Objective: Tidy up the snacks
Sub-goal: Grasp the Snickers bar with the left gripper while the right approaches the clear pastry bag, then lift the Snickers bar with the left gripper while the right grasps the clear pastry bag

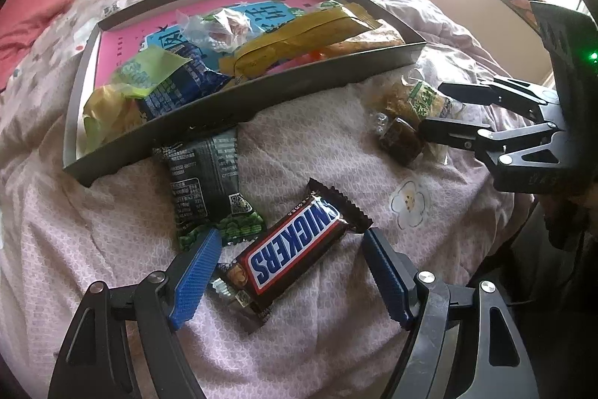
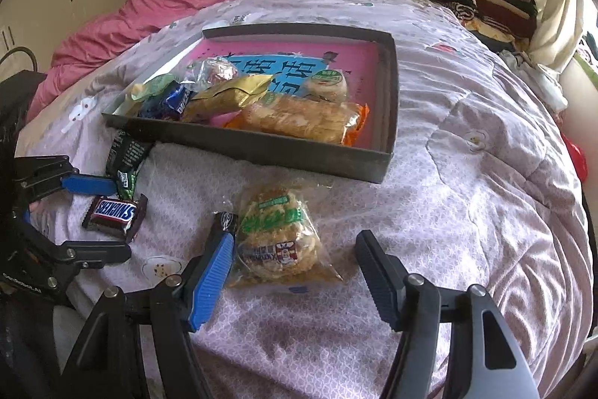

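1. The left gripper (image 1: 291, 272) is hovering over the Snickers bar (image 1: 287, 255) on the quilted bed cover (image 1: 317, 152), its fingers spread wide, one on each side of the bar and touching neither end of the wrapper.
2. The right gripper (image 2: 295, 281) is poised over the clear-bagged rice cake (image 2: 280, 234), fingers likewise spread; the left blue pad (image 2: 211, 281) is sitting just beside the bag's edge, but I cannot tell whether it is touching.
3. Both snacks are lying on the bed, just outside the near wall of the dark tray (image 2: 284, 152), which is already holding several packets.
4. To do this step well, each gripper should be coming down until the pads are flanking the snack's body, not its crimped ends, then closing gently; the soft cover is likely giving way underneath, so pressing too deep could be bunching fabric into the grip.
5. The bar is lying at a slant between the left fingers, so a small wrist roll would probably be squaring the pads to its long sides.
6. A dark green packet (image 1: 209, 182) is lying partly tucked under the tray's wall, and a small dark wrapped sweet (image 1: 401, 139) is sitting beside the rice cake, mostly hidden behind the finger in the right wrist view.
7. The tray's contents are overlapping, so how many packets it holds is hard to count.
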Demonstrator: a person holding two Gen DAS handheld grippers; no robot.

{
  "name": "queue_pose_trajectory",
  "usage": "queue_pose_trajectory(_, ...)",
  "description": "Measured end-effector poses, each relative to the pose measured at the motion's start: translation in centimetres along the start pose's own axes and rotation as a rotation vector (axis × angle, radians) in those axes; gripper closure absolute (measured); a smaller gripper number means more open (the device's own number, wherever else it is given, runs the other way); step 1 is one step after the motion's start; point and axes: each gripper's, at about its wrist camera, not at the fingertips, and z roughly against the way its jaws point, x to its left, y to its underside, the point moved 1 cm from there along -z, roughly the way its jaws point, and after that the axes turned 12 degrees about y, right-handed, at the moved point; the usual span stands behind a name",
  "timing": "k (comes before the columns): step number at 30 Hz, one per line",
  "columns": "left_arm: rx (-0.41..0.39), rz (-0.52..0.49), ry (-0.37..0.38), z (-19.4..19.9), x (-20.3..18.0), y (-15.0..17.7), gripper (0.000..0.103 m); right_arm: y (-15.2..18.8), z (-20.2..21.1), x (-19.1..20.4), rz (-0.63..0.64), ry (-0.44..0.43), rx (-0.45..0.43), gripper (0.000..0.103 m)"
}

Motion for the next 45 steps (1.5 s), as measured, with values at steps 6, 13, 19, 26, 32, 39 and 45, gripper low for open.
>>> queue_pose_trajectory(6, -0.018, 0.028, 0.023, 0.0, 0.2, 0.0, 0.023, -0.3, -0.7, 0.0, 0.0, 0.02, -0.001, 0.036)
queue_pose_trajectory(13, -0.005, 0.001, 0.063, -0.8, -1.1, -0.2, 0.027, -0.2, -0.9, 0.0, 0.033, 0.073, 0.002, 0.036)
queue_pose_trajectory(19, -0.009, 0.007, 0.071, -1.1, -1.0, -0.3, 0.03, -0.4, -1.8, 1.0, 0.09, 0.065, -0.006, 0.042)
queue_pose_trajectory(26, -0.028, 0.035, 0.075, -0.6, 0.0, 0.0, 0.044, -0.8, -2.2, 1.6, 0.124, 0.08, -0.024, 0.048)
queue_pose_trajectory(32, -0.034, 0.027, 0.07, -0.6, -0.2, 0.2, 0.06, -1.1, -0.5, -0.2, 0.013, 0.012, -0.051, 0.051)
queue_pose_trajectory(39, -0.033, 0.029, 0.069, -0.3, -0.4, 0.2, 0.071, -1.8, 0.2, -2.2, -0.127, -0.089, -0.06, 0.053)
queue_pose_trajectory(45, -0.048, 0.019, 0.074, 0.6, -0.8, 0.1, 0.074, -2.3, 1.2, -2.3, -0.144, -0.131, -0.099, 0.082)
